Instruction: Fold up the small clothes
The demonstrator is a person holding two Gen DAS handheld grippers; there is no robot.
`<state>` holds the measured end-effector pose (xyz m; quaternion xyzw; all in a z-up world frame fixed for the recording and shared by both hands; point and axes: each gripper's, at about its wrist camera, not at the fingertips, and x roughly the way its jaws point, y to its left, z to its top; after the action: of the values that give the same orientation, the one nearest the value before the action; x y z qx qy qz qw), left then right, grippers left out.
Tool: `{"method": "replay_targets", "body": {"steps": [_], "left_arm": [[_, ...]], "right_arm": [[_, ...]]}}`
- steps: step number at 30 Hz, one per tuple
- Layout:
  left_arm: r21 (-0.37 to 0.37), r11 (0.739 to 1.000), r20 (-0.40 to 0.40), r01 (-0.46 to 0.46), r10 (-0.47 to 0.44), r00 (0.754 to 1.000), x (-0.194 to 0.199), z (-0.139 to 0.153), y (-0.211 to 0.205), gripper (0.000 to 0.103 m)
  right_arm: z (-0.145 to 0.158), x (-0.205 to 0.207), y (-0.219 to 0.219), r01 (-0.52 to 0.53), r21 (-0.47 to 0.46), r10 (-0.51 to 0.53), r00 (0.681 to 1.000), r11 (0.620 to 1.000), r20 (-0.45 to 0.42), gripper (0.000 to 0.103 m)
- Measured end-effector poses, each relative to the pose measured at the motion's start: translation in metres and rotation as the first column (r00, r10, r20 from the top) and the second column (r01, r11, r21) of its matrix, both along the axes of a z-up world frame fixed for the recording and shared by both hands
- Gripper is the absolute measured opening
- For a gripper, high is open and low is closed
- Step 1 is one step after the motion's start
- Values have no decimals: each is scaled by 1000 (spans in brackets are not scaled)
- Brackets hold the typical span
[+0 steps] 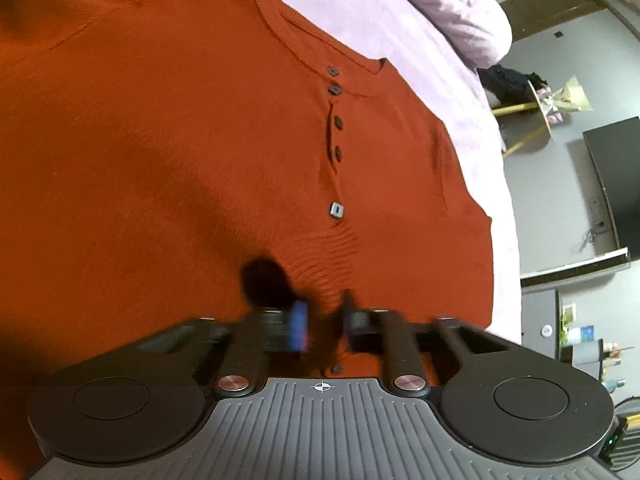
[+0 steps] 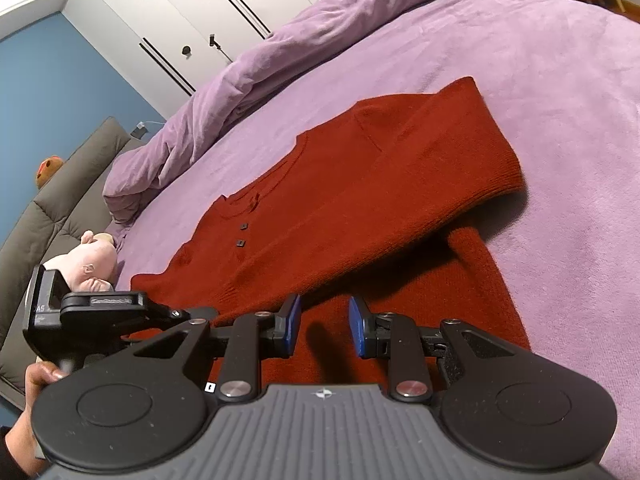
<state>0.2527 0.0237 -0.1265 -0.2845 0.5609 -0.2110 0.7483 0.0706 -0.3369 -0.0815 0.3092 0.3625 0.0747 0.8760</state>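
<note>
A rust-red knit sweater (image 1: 180,152) lies flat on the purple bedspread (image 2: 560,140), its line of dark buttons (image 1: 338,122) running from the collar toward me. In the left wrist view my left gripper (image 1: 324,320) is blurred and shut on a ridged pinch of the sweater's front just past the lowest button. In the right wrist view one sleeve (image 2: 420,168) lies folded across the sweater (image 2: 320,216). My right gripper (image 2: 326,326) stands low over the near part of the body, jaws narrowly open, with flat fabric under the gap and nothing pinched. A hand (image 2: 40,372) holds the left tool's black housing (image 2: 100,304) at the left.
A rumpled purple duvet (image 2: 280,72) is heaped at the far side of the bed. A pink plush toy (image 2: 96,260) rests near the grey padded headboard (image 2: 60,200). White wardrobe doors (image 2: 180,20) stand behind. Past the bed's edge are a dark screen (image 1: 612,184) and a small stool (image 1: 536,108).
</note>
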Motion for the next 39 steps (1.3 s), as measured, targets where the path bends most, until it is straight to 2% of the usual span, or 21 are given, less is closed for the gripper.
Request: {"method": "replay_targets", "body": {"steps": [2, 6, 8, 10, 11, 13, 14, 17, 20, 21, 23, 24, 25, 28, 29, 31, 32, 34, 36, 38, 39], "left_arm": [[18, 1000, 78, 16, -17, 997, 1, 15, -1, 10], [163, 987, 298, 11, -60, 953, 5, 66, 6, 9], [258, 965, 374, -43, -59, 925, 5, 84, 14, 9], [356, 929, 440, -97, -75, 895, 4, 97, 25, 9], [389, 913, 452, -118, -78, 889, 5, 99, 31, 9], [436, 886, 445, -158, -59, 894, 8, 97, 43, 9], [440, 882, 438, -169, -47, 898, 9, 94, 49, 9], [440, 881, 412, -177, -23, 911, 8, 81, 62, 9], [446, 874, 415, -195, -8, 910, 8, 72, 68, 9], [437, 876, 417, -203, 3, 909, 10, 71, 67, 9], [417, 883, 418, -214, 23, 908, 16, 74, 66, 9], [413, 883, 428, -221, 26, 904, 18, 77, 65, 9], [416, 880, 446, -229, 22, 895, 21, 80, 64, 8], [403, 881, 518, -248, 3, 855, 26, 92, 60, 7], [400, 882, 533, -250, -1, 846, 28, 94, 59, 7], [425, 870, 548, -249, -29, 836, 33, 91, 53, 7], [451, 858, 542, -243, -47, 839, 35, 86, 51, 7], [503, 836, 502, -220, -76, 861, 39, 72, 49, 7], [510, 839, 470, -190, -86, 878, 37, 58, 54, 7], [537, 824, 459, -182, -104, 883, 34, 49, 58, 7], [543, 821, 456, -178, -110, 883, 33, 46, 59, 7]], "right_arm": [[3, 2, -3, 8, -10, -8, 1000, 1000, 3, 25], [5, 15, -15, 49, 8, -49, 999, 999, 3, 25], [2, 25, -21, 80, 30, -80, 997, 996, -19, 25], [-1, 34, -26, 107, 53, -105, 994, 993, -35, 25], [-3, 38, -28, 120, 66, -118, 992, 991, -41, 25], [-7, 48, -32, 144, 84, -140, 989, 986, -56, 25], [-8, 53, -33, 156, 91, -150, 987, 984, -63, 25], [-12, 65, -35, 177, 126, -171, 983, 976, -62, 27], [-22, 77, -44, 251, 207, -238, 967, 946, -88, 33], [-26, 82, -46, 272, 225, -254, 961, 936, -106, 33], [-31, 93, -46, 290, 228, -264, 954, 929, -140, 25], [-31, 98, -44, 282, 207, -257, 956, 937, -140, 10], [-27, 101, -42, 279, 172, -261, 958, 945, -121, 6], [-9, 91, -43, 322, 101, -327, 944, 941, 34, 5], [-5, 89, -41, 331, 61, -335, 940, 942, 59, 5], [-3, 87, -32, 292, -22, -291, 955, 956, 62, 6], [-4, 88, -26, 241, -63, -239, 970, 969, 37, 8], [-4, 85, -18, 152, -131, -155, 988, 980, -16, 14], [6, 76, -18, 123, -150, -121, 992, 981, 18, 16], [21, 73, -25, 152, -175, -141, 987, 973, 73, 27], [25, 76, -29, 172, -186, -158, 984, 967, 87, 38]]}}
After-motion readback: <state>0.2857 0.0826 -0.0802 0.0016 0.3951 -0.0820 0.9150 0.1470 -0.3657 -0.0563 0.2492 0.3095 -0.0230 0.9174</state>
